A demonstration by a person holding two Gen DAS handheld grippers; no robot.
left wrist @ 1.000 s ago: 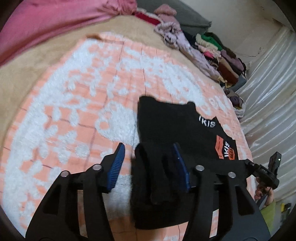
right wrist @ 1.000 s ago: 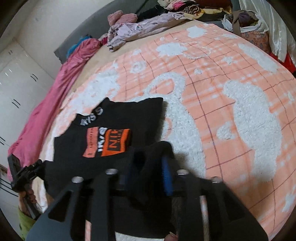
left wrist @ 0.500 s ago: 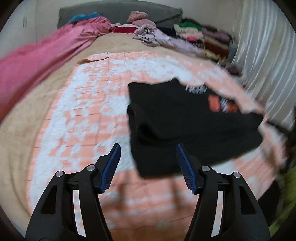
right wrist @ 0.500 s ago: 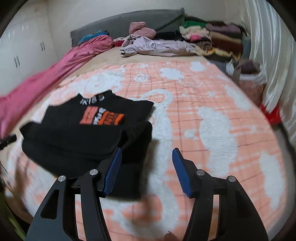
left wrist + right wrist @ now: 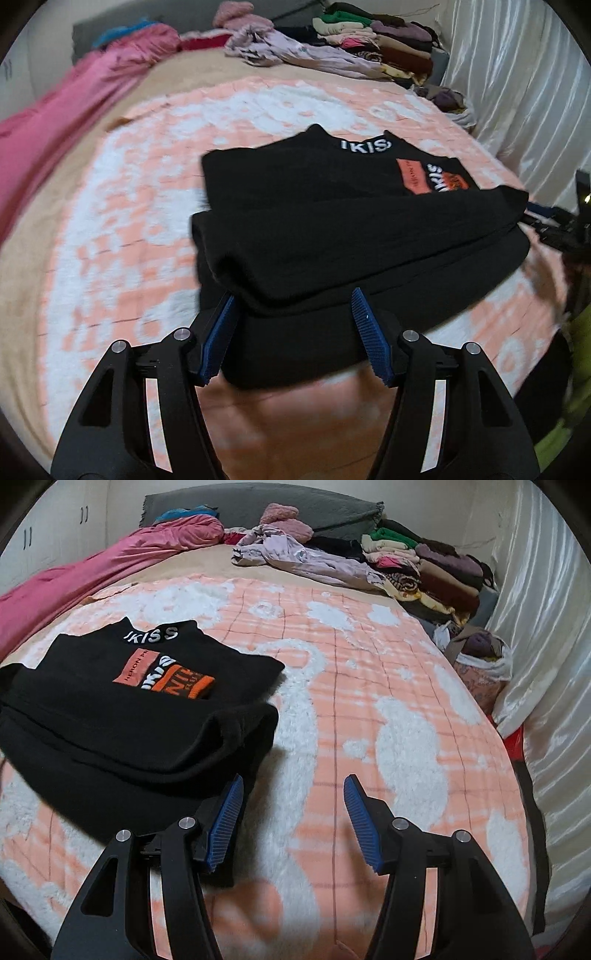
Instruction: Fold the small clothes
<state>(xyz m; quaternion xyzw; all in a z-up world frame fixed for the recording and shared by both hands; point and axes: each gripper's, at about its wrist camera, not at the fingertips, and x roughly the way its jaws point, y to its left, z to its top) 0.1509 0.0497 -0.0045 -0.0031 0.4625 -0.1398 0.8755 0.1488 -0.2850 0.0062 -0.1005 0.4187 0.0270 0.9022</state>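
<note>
A black top (image 5: 314, 229) with white neck lettering and an orange chest print lies folded on the peach and white blanket (image 5: 122, 206). Its near edge is doubled over into a thick roll. My left gripper (image 5: 293, 332) is open and empty, just in front of that rolled edge. In the right wrist view the same top (image 5: 122, 709) lies at the left. My right gripper (image 5: 291, 819) is open and empty over bare blanket (image 5: 406, 709), beside the top's right corner.
A pink duvet (image 5: 103, 572) runs along the left side of the bed. Loose lilac clothes (image 5: 306, 559) and a stack of folded clothes (image 5: 424, 568) lie at the head. A bag of clothes (image 5: 480, 657) and white curtains (image 5: 546, 635) stand at the right.
Both grippers let go of the black top's folded edge, opened and drew back towards the near side of the bed. The top now lies flat with its hem doubled over.
</note>
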